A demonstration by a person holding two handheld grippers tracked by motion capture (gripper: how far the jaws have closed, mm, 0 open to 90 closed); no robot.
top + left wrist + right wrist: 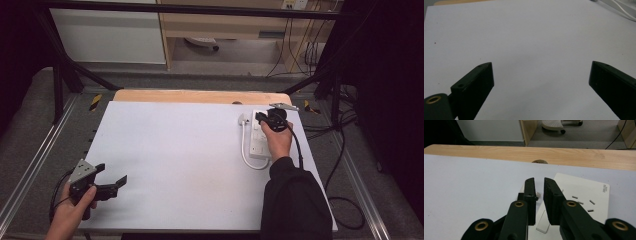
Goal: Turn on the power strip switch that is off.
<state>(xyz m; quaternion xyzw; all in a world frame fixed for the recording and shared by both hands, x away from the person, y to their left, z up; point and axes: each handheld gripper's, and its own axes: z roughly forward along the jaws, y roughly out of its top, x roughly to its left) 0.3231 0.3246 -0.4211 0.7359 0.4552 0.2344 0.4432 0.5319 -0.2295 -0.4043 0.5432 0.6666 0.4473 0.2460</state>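
Lying lengthwise toward the far edge, the power strip (584, 195) sits beneath the right gripper's (539, 182) nearly clenched jaws; the left gripper (111, 175) is spread wide.

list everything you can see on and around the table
power strip: 1, white, far right of the table
cord: 1, white, loops off the strip's left side, ends in a plug
table: 1, white top with a wooden far edge
wall cables: several, black, on the floor behind the table
left gripper: 1, black, near left corner, jaws wide apart, nothing between them
right gripper: 1, black, over the strip, jaws nearly together with a narrow gap
hands: 2, one on each gripper, right arm in a dark sleeve
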